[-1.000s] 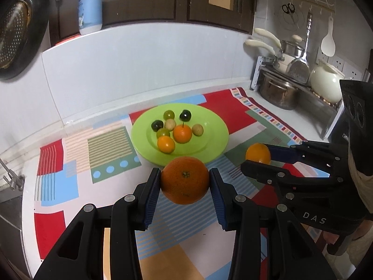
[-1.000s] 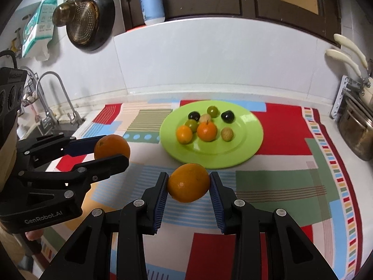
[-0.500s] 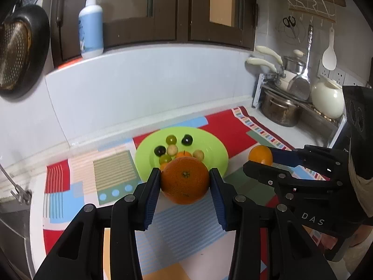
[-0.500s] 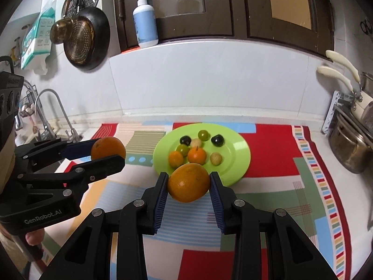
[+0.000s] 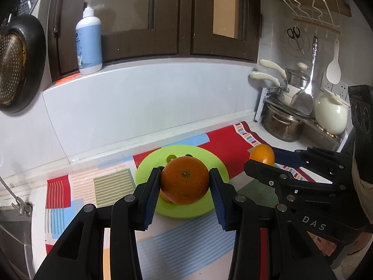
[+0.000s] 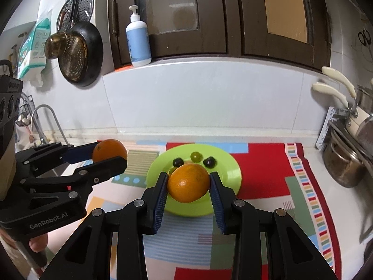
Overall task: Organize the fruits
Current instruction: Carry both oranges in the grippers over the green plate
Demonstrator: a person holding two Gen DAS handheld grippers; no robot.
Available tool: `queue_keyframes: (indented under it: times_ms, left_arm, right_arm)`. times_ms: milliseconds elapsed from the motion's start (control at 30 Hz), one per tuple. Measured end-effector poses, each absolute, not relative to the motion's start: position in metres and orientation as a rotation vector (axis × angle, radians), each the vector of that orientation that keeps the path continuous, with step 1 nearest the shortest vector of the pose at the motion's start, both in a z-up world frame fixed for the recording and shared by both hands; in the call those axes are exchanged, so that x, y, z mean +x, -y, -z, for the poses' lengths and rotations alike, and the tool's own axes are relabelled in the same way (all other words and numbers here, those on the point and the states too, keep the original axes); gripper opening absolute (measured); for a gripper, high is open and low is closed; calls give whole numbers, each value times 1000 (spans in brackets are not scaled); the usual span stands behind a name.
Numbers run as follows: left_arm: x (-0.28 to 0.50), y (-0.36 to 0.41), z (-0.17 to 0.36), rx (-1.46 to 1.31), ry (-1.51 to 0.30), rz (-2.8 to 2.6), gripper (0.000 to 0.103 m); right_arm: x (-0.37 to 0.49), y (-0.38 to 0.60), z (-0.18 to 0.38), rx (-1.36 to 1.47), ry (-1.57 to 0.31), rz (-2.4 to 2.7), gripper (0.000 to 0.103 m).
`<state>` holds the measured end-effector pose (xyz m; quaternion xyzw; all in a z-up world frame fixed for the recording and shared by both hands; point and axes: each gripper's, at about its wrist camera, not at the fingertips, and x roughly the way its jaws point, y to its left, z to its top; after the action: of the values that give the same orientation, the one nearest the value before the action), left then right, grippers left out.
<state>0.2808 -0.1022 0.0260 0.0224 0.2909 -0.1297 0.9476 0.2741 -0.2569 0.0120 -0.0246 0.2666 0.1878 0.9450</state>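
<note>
My left gripper (image 5: pixel 185 183) is shut on a large orange (image 5: pixel 185 180) and holds it in the air in front of the green plate (image 5: pixel 216 161). It also shows in the right wrist view (image 6: pixel 109 157) at the left. My right gripper (image 6: pixel 188 184) is shut on another orange (image 6: pixel 188 183), also above the near side of the green plate (image 6: pixel 229 168). This orange shows in the left wrist view (image 5: pixel 262 155) at the right. Small dark and green fruits (image 6: pixel 195 156) lie on the plate; others are hidden behind the oranges.
A colourful patterned mat (image 6: pixel 268 163) covers the counter. Pots and a rack (image 5: pixel 284 121) stand at the right, a tap (image 6: pixel 44 121) and sink at the left. A soap bottle (image 6: pixel 138 44) stands on the ledge and a pan (image 6: pixel 79 53) hangs on the wall.
Both grippers have risen and tilted up with their oranges; the plate now looks smaller and farther, and more of the wall and cabinets shows.
</note>
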Motion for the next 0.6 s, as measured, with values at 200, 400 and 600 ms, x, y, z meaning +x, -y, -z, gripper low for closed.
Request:
queue_keyframes:
  times_ms: [200, 400, 600]
  left_arm:
    - [296, 106, -32, 44, -600, 274, 42]
    - [313, 111, -33, 41, -625, 286, 42]
    - [328, 117, -30, 47, -650, 281, 42]
  right_arm:
    - [292, 257, -19, -49, -542, -373, 37]
    - [311, 258, -20, -46, -556, -357, 37]
    - [330, 261, -16, -40, -591, -350, 37]
